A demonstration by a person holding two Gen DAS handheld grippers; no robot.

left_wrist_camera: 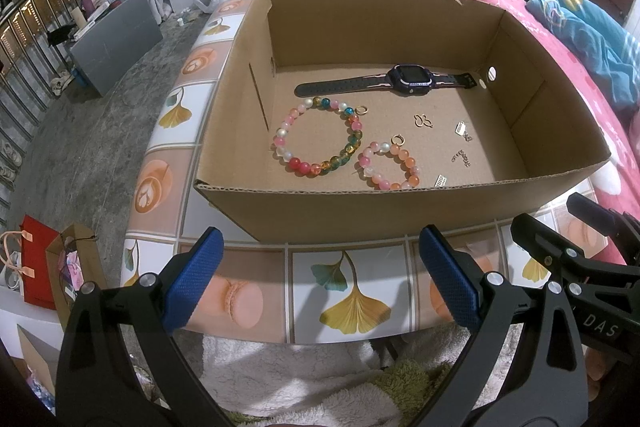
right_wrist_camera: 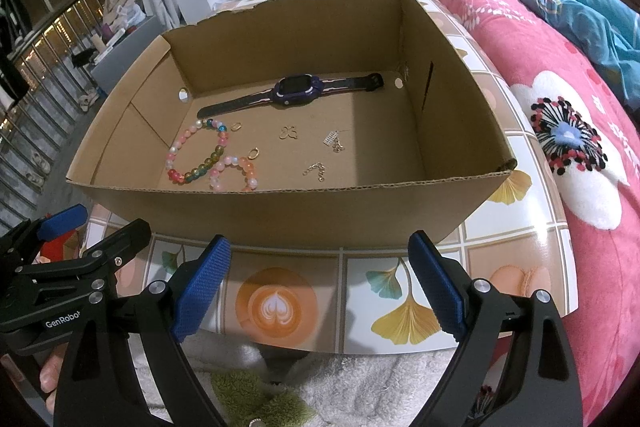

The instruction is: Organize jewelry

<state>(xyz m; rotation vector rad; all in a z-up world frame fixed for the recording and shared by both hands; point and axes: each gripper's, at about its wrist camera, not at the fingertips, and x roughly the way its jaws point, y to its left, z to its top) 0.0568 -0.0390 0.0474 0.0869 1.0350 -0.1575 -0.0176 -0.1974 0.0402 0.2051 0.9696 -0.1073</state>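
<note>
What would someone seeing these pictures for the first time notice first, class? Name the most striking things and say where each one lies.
The open cardboard box on the tiled table draws the eye first. Along its far wall lies a dark watch; nearer, toward the left, rest a large multicoloured bead bracelet and a smaller pink-and-orange one, with small metal pieces scattered to their right. Both the left gripper and right gripper hang open before the box.

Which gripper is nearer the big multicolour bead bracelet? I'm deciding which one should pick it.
Left, by a little. The left gripper hovers outside the box's near wall, almost in line with the bracelet; the right gripper hovers further to its right.
</note>
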